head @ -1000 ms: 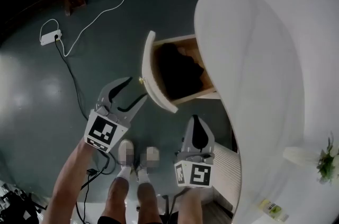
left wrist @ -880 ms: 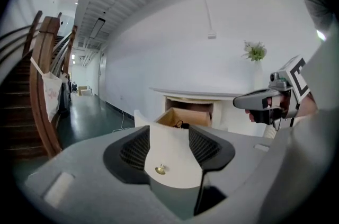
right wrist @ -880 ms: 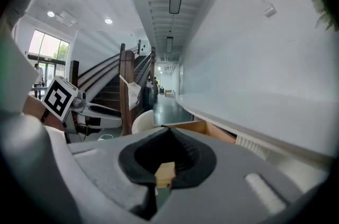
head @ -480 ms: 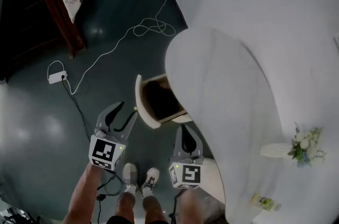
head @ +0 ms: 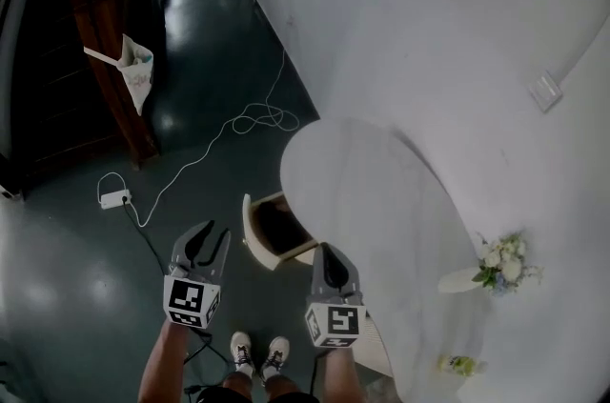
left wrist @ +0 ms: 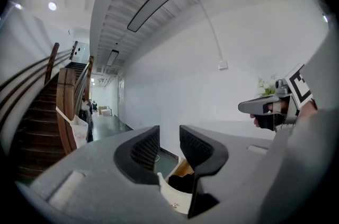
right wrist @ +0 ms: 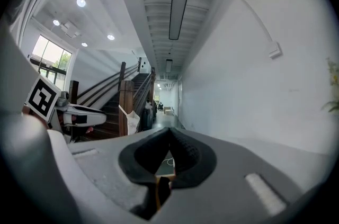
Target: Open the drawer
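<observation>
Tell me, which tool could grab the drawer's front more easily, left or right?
Probably left. The left tool faces the outside of the open drawer front; its jaws are apart, closing on nothing. The right tool is shut and sits off to the drawer's side, near the white table.

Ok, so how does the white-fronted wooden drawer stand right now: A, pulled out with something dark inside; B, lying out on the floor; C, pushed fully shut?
A: the white-fronted wooden drawer juts out from under the white rounded tabletop, with dark contents showing inside it.
</observation>
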The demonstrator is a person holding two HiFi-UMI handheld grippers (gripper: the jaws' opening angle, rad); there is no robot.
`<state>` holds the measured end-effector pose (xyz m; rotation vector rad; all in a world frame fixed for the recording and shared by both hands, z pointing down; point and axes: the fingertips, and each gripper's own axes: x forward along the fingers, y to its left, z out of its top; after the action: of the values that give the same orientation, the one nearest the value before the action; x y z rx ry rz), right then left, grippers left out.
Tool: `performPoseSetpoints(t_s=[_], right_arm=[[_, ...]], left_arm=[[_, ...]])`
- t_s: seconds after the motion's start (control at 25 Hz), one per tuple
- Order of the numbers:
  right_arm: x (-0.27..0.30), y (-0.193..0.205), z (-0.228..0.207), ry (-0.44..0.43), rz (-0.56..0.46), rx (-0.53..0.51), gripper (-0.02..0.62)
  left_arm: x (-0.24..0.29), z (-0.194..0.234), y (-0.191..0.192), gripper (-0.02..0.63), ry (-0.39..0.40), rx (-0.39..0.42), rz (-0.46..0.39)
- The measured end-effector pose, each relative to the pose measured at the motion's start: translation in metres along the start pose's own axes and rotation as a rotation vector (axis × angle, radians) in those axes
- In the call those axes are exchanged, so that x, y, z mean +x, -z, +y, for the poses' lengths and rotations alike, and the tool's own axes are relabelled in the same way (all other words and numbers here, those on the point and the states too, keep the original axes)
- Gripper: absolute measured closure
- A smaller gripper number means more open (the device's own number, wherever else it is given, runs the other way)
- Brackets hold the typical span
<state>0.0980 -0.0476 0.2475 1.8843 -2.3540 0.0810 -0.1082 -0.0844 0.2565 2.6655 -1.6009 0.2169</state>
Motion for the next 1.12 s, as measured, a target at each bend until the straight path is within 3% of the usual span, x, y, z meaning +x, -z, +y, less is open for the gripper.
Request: performPoseSetpoints(t_s=[0.28, 0.56, 1.12], right_arm=[[-0.028, -0.056, 0.008, -0.016, -0.028, -0.026, 0.592], [-0.052, -0.086, 0.022, -0.032, -0.048, -0.073, 0.592], [-0.061, -0.084, 0.030, -0.039, -0.049, -0.064, 0.592]], left_arm=[[-0.032, -0.011, -0.053, 0.513, -0.008, 0.007, -0.036], [-0.061, -0.017, -0.077, 0.545, -0.009, -0.028, -0.041], [-0.084, 0.003, -0.081, 0.571, -0.068, -0.007, -0.021]])
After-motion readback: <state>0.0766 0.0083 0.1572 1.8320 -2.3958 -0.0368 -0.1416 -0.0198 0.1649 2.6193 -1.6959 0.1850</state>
